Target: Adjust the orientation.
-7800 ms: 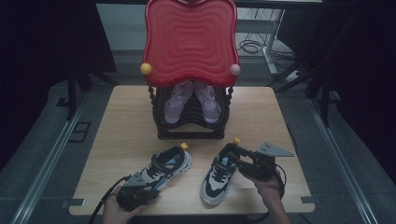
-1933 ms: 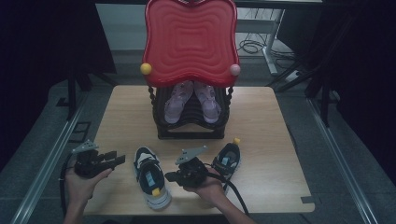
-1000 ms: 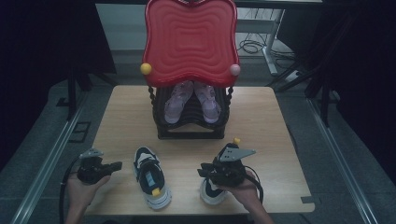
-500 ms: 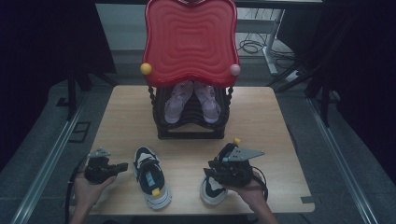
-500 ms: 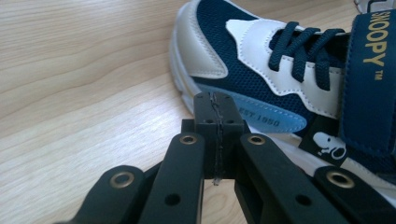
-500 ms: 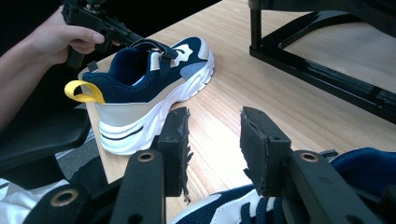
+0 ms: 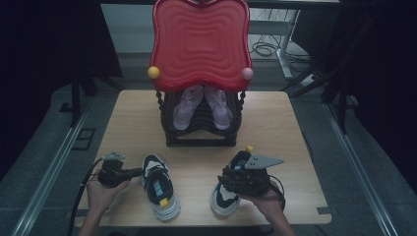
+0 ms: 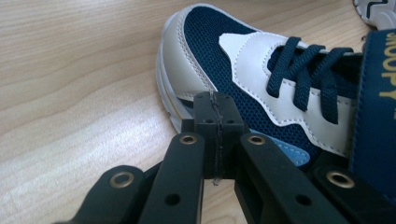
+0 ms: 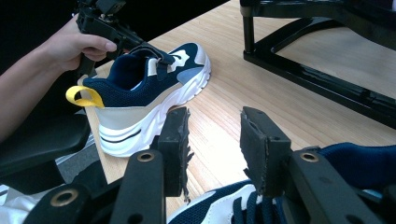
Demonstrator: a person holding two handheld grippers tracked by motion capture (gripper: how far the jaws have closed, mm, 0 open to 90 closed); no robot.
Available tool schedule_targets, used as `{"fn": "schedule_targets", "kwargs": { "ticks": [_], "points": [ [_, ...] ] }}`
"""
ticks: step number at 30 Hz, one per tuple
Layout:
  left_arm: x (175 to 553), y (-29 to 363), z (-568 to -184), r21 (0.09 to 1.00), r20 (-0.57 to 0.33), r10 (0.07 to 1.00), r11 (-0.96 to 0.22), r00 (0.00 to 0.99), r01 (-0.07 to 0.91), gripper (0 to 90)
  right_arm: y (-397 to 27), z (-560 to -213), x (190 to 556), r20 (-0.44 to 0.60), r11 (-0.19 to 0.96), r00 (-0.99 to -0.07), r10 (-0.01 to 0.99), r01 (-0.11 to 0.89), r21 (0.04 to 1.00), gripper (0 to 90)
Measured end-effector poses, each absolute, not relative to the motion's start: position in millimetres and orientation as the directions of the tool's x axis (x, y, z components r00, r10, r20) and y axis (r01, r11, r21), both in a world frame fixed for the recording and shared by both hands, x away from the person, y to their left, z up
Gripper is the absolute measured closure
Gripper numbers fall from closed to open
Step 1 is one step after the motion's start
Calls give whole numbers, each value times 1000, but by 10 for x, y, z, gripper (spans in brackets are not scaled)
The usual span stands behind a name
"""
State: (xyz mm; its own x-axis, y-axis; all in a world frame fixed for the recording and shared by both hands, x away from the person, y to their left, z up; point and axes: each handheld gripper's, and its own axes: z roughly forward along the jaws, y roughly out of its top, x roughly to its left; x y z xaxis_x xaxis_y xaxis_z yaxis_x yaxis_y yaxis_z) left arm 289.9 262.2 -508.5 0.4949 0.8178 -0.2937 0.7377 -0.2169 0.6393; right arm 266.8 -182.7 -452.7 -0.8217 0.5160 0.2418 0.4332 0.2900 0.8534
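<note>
A: How do the left gripper's (image 8: pixel 215 135) jaws stand?
B: Pressed together with nothing between them, their tips just beside the toe of the left sneaker (image 7: pixel 159 185), which lies near the table's (image 7: pixel 275 132) front edge.
A: And the right gripper (image 9: pixel 212 140)?
B: Its jaws are apart, having just been opening, with only bare wood between them. It hovers over the right sneaker (image 7: pixel 227 187), also near the front edge.
A: Behind them?
B: A black rack (image 7: pixel 201 140) with pink shoes (image 7: pixel 201 105), under a red tray (image 7: pixel 199 42).

Wooden table (image 7: pixel 275 128): two sneakers (image 7: pixel 158 184), black rack (image 7: pixel 199 140)
</note>
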Motion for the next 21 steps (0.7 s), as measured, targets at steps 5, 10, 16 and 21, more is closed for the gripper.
{"fn": "schedule_targets", "kwargs": {
  "ticks": [5, 10, 16, 21],
  "points": [
    [2967, 2567, -5084, 639, -295, 814, -221, 500, 737, 892, -1848, -4518, 2663, 243, 283, -820, 518, 433, 856, 615],
    [3068, 2516, -5088, 632, -293, 807, -238, 512, 738, 892, -1867, -4515, 2665, 245, 280, -818, 521, 435, 856, 615],
    [3203, 2434, -5070, 623, -297, 789, -267, 538, 735, 892, -1888, -4511, 2667, 243, 269, -810, 533, 435, 859, 617],
    [3282, 2352, -5045, 627, -300, 769, -288, 565, 724, 892, -1902, -4514, 2669, 247, 266, -807, 537, 440, 858, 617]
  ]
}}
